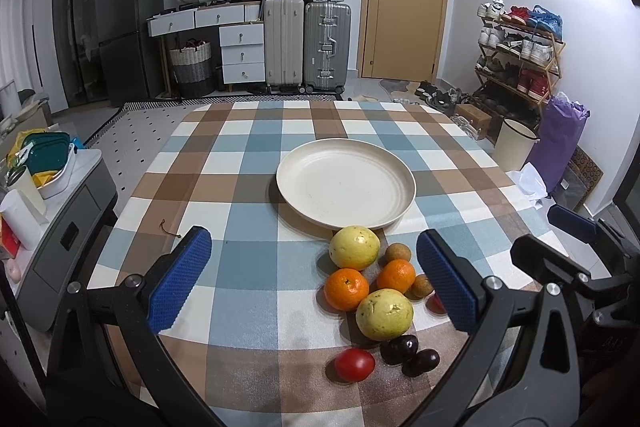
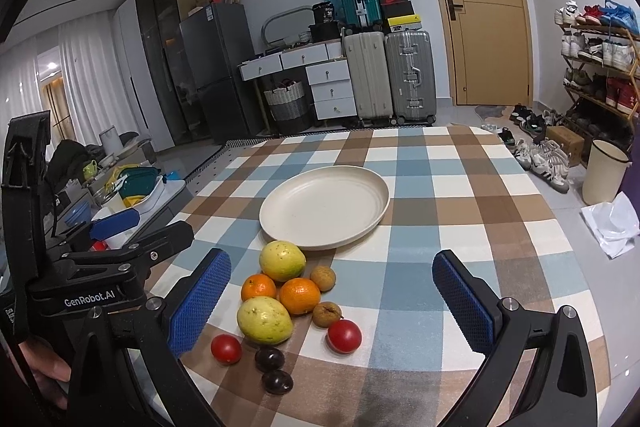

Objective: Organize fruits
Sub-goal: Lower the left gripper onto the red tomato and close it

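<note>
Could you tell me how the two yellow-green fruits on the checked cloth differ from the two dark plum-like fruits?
The yellow-green fruits are far larger than the dark fruits. Their skin is pale and speckled; the dark fruits are near-black and glossy. One yellow-green fruit lies right beside the plate, while both dark fruits lie at the near end of the cluster, farthest from it. All four rest on the cloth, none between the tongs.

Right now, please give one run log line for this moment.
stage: start | left gripper: open, holds nothing | right gripper: open, holds nothing | plate: no fruit on it | fruits: clustered on tablecloth near plate
</note>
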`<state>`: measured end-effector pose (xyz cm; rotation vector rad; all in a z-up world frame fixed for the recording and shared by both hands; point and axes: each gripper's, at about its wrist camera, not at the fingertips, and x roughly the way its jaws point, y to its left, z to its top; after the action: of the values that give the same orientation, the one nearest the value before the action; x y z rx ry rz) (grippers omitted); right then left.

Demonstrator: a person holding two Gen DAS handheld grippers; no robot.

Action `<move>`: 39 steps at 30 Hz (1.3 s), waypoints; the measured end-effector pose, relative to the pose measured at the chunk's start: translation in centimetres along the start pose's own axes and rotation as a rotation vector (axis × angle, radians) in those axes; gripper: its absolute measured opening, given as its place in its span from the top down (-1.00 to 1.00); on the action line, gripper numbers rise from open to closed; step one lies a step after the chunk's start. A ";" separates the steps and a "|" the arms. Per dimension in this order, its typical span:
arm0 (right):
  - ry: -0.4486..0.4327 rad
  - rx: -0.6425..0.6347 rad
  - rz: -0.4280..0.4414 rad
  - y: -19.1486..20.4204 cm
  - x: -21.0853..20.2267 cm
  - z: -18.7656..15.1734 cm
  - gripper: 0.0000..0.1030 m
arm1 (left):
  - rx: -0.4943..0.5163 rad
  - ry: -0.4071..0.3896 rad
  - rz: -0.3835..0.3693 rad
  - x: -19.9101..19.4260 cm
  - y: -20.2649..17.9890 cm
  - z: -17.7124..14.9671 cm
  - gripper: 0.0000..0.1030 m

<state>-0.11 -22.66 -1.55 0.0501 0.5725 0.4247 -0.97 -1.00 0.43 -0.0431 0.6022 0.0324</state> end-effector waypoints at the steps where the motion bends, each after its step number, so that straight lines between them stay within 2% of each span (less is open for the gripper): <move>1: 0.001 0.002 0.000 0.0 0.0 0.0 -1.00 | 0.000 0.000 0.000 0.0 0.0 0.0 -0.99; 15: 0.002 0.004 0.011 -0.3 -0.1 -0.6 -1.00 | -0.008 0.035 -0.020 1.1 0.6 -1.3 -0.99; 24: 0.013 0.008 0.003 -0.6 0.1 -1.1 -1.00 | -0.007 0.125 -0.046 2.9 1.5 -3.2 -0.99; 39: 0.027 0.017 -0.014 -1.1 0.3 -1.3 -1.00 | -0.005 0.267 -0.137 5.7 2.0 -6.7 -0.99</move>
<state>-0.11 -23.65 -2.96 0.0567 0.6033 0.4076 -0.16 0.75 -8.31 -0.0949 0.8647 -0.1065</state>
